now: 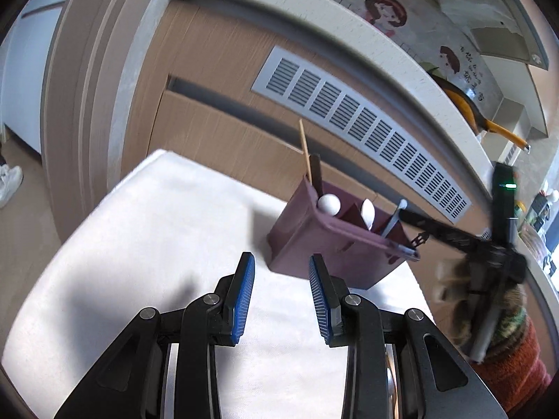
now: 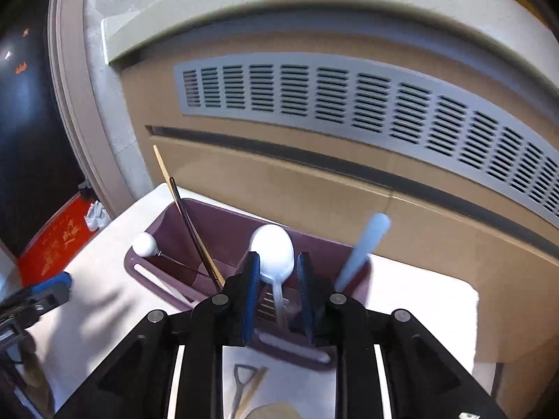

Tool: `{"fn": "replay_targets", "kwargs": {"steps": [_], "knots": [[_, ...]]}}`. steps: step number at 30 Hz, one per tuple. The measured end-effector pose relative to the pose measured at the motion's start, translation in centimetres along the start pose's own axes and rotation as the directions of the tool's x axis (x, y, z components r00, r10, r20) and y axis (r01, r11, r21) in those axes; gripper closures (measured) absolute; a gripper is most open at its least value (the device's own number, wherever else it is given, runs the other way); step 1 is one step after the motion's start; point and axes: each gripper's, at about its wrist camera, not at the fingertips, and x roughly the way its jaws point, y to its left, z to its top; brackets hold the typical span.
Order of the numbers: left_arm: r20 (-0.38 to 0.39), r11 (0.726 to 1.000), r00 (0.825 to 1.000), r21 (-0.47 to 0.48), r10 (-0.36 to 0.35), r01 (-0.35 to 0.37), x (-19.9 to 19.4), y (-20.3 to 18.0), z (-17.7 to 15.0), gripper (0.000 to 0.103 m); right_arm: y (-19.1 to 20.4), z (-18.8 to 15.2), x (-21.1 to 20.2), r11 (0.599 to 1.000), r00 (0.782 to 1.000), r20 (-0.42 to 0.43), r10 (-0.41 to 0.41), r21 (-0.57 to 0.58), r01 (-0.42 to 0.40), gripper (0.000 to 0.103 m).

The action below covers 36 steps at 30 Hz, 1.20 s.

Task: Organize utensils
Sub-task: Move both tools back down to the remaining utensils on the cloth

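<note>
A purple utensil holder (image 1: 307,244) stands on a white cloth-covered table (image 1: 157,230). It holds chopsticks (image 1: 304,146), a white round-headed utensil (image 1: 329,204), a white spoon (image 1: 367,211) and a pale blue handle (image 1: 394,218). My left gripper (image 1: 282,262) is open and empty just in front of the holder. My right gripper (image 2: 277,262) is open above the holder (image 2: 209,223), its fingers either side of the white spoon (image 2: 273,253) standing in the middle compartment. The chopsticks (image 2: 181,216) lean in the left compartment, the blue handle (image 2: 363,249) in the right one.
A wooden cabinet front with a grey vent grille (image 1: 360,129) rises right behind the table, under a pale countertop (image 1: 349,31). A yellow-handled pan (image 1: 489,118) sits on the counter. A metal utensil handle (image 2: 241,387) lies below my right gripper. The left gripper (image 2: 38,296) shows at left.
</note>
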Motion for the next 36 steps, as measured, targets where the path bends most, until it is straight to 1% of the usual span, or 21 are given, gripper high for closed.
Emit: {"fn": "replay_targets", "kwargs": {"steps": [2,3,4,6,7,8,9,10,13,15,17,18,21,24,25,28,32,34,36], "knots": [[-0.019,1.0,1.0,0.008,0.015,-0.015,0.4,0.0,-0.3,0.07,0.0,-0.5,-2.6,1.0,0.998,0.06,-0.018,0.005,0.018,0.081],[-0.026,1.0,0.999,0.012,0.02,-0.02,0.5,-0.1,-0.4,0.07,0.1,-0.9,-3.8,1.0,0.997,0.077,-0.02,-0.006,0.021,0.08],[-0.036,1.0,0.999,0.015,0.026,-0.026,0.7,-0.2,-0.6,0.07,0.4,-1.5,-4.9,0.999,0.997,0.074,-0.023,-0.022,0.025,0.08],[-0.059,0.999,0.998,0.018,0.036,-0.035,1.2,-0.5,-0.9,0.07,1.0,-3.7,-5.8,0.997,0.999,-0.01,-0.048,-0.052,0.048,0.08],[-0.071,0.999,0.997,0.024,0.035,-0.033,1.4,-0.7,-1.1,0.07,1.1,-5.2,-5.7,0.998,0.997,-0.058,-0.047,-0.055,0.044,0.08],[-0.082,0.999,0.996,0.034,0.033,-0.03,1.6,-0.9,-1.3,0.07,1.2,-6.7,-5.5,0.998,0.994,-0.101,-0.035,-0.051,0.03,0.08],[-0.098,0.998,0.995,0.047,0.036,-0.031,1.8,-1.3,-1.5,0.07,1.1,-8.6,-5.1,0.999,0.987,-0.16,-0.016,-0.04,0.01,0.08],[-0.116,0.997,0.992,0.064,0.043,-0.036,2.1,-1.6,-1.8,0.07,0.9,-10.5,-4.8,1.0,0.98,-0.2,-0.006,-0.022,0.001,0.08],[-0.153,0.993,0.986,0.107,0.059,-0.043,2.5,-2.6,-2.4,0.07,1.1,-14.5,-4.4,0.999,0.964,-0.263,0.03,0.044,-0.019,0.08],[-0.168,0.991,0.983,0.129,0.068,-0.046,2.7,-3.3,-2.8,0.069,1.3,-15.7,-4.5,0.997,0.966,-0.256,0.039,0.071,-0.021,0.08],[-0.181,0.988,0.981,0.144,0.075,-0.049,2.8,-3.8,-3.1,0.07,2.0,-16.2,-4.9,0.997,0.974,-0.22,0.056,0.059,-0.044,0.08],[-0.186,0.988,0.98,0.148,0.076,-0.048,2.8,-4.0,-3.2,0.07,2.5,-16.1,-4.8,0.996,0.973,-0.216,0.081,0.049,-0.073,0.08],[-0.197,0.985,0.978,0.165,0.075,-0.042,2.6,-4.5,-3.5,0.07,3.8,-14.9,-3.7,0.993,0.97,-0.211,0.119,0.033,-0.114,0.08],[-0.207,0.983,0.976,0.182,0.074,-0.036,2.4,-4.9,-3.7,0.069,4.4,-14.3,-1.4,0.996,0.969,-0.23,0.092,0.017,-0.091,0.08],[-0.212,0.981,0.974,0.189,0.077,-0.036,2.4,-4.9,-3.9,0.069,4.2,-14.3,-0.7,0.996,0.965,-0.245,0.091,0.023,-0.088,0.082],[-0.229,0.978,0.97,0.203,0.086,-0.039,2.4,-4.9,-4.2,0.07,3.6,-14.3,0.4,0.992,0.953,-0.278,0.121,0.076,-0.103,0.092],[-0.269,0.976,0.96,0.216,0.076,-0.016,3.0,-5.5,-5.0,0.07,1.6,-14.3,-1.4,0.972,0.953,-0.225,0.202,0.168,-0.166,0.097],[-0.297,0.973,0.953,0.23,0.066,0.004,3.6,-6.3,-5.5,0.069,0.1,-14.4,-3.1,0.966,0.963,-0.185,0.194,0.206,-0.155,0.097],[-0.337,0.972,0.941,0.231,0.042,0.04,4.4,-7.3,-6.1,0.07,-1.5,-14.7,-4.1,0.956,0.966,-0.169,0.198,0.251,-0.152,0.097]]}}
